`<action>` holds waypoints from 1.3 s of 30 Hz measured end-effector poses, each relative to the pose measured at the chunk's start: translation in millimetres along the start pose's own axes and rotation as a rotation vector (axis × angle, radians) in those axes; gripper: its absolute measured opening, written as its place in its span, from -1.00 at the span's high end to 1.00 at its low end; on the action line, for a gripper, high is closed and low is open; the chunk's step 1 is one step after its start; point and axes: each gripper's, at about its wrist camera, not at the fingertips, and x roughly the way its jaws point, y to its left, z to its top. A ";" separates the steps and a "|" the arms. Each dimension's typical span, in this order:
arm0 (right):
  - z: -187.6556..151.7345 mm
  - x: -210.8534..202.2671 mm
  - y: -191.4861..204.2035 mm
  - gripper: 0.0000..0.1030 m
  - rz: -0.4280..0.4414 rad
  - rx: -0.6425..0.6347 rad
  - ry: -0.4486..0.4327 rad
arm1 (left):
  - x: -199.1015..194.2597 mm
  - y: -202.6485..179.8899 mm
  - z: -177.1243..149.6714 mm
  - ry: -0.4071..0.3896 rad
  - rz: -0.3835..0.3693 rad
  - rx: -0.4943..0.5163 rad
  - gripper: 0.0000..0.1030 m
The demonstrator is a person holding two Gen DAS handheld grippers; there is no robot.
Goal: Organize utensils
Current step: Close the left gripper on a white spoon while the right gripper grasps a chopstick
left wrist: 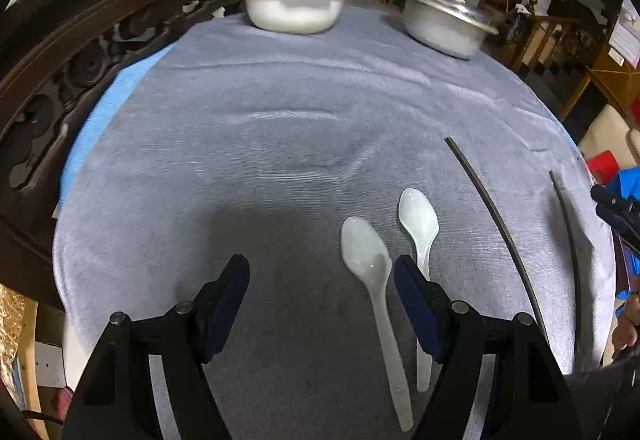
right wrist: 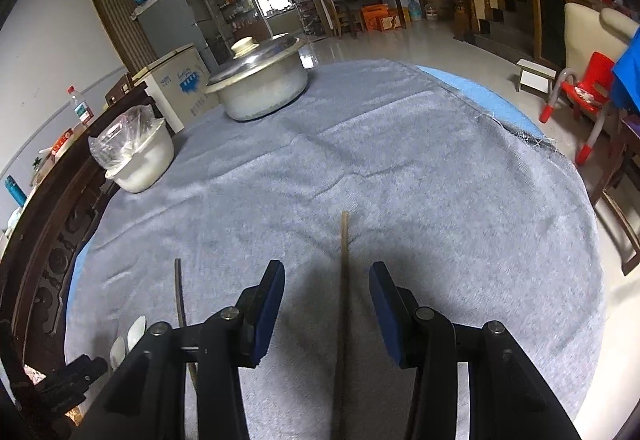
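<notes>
Both your grippers hang over the utensils on the grey cloth [left wrist: 280,112], holding nothing

Your left gripper [left wrist: 322,280] stands wide; one white spoon [left wrist: 370,256] lies between its fingers, just inside the right one, the second spoon [left wrist: 418,218] partly behind that finger. Your right gripper [right wrist: 327,288] is narrower, pads clear of the chopstick [right wrist: 344,260] lying between them; the other chopstick [right wrist: 179,288] lies left, nearer the spoons

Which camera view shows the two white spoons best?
The left wrist view: both white spoons lie in full on the grey cloth. The right wrist view shows only their bowls at its lower left edge.
</notes>
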 end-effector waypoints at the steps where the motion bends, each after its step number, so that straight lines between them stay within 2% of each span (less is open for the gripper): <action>1: 4.0 1.9 -3.0 0.09 -0.003 0.004 0.004 | 3.9 -1.0 1.4 0.008 -0.003 0.001 -0.46; 3: 12.8 8.9 -8.5 0.09 -0.015 0.009 0.028 | 9.2 -1.5 3.0 0.019 -0.010 0.002 -0.46; 5: 21.3 17.8 -12.4 0.09 -0.017 0.024 0.057 | 16.5 -1.2 4.2 0.045 -0.021 -0.001 -0.33; 7: 28.7 27.7 -11.6 0.09 -0.005 0.021 0.088 | 17.4 -3.2 4.7 0.032 -0.009 0.016 -0.12; 12: 41.7 65.9 6.6 0.13 -0.069 -0.054 0.204 | 20.8 -10.9 7.8 0.030 -0.011 0.073 0.09; 14: 43.4 81.4 11.5 0.29 -0.140 -0.079 0.250 | 21.8 -12.5 8.9 0.035 -0.014 0.089 0.11; 16: 42.1 93.9 13.0 0.37 -0.194 -0.091 0.293 | 21.0 -11.5 9.9 0.038 -0.018 0.096 0.12; 17: 42.4 94.3 17.3 0.41 -0.222 -0.119 0.274 | 21.1 -11.8 10.3 0.040 -0.019 0.099 0.12; 19: 40.6 95.2 21.2 0.66 -0.254 -0.157 0.275 | 22.3 -14.7 11.0 0.047 -0.009 0.124 0.12; 22: 38.0 92.5 23.3 0.81 -0.248 -0.172 0.261 | 23.7 -15.3 11.4 0.045 0.003 0.143 0.12; 25: 35.5 84.6 19.3 0.84 -0.214 -0.158 0.234 | 25.0 -13.5 12.9 0.035 -0.013 0.148 0.13; 27: 33.6 74.6 16.7 0.89 -0.186 -0.155 0.204 | 24.5 -10.5 14.2 0.023 -0.011 0.140 0.36; 28: 32.3 68.5 14.7 0.99 -0.162 -0.148 0.196 | 24.4 -8.5 15.2 0.023 -0.017 0.133 0.37; 31: 28.6 51.3 15.0 0.99 -0.109 -0.145 0.156 | 23.8 0.7 17.2 0.022 -0.048 0.076 0.54; 34: 27.3 42.4 18.2 0.99 -0.088 -0.150 0.126 | 20.4 7.2 16.4 0.029 -0.074 0.025 0.61; 39: 37.5 34.4 -8.5 0.94 0.001 -0.019 0.145 | 7.9 4.6 8.5 0.008 -0.074 0.043 0.72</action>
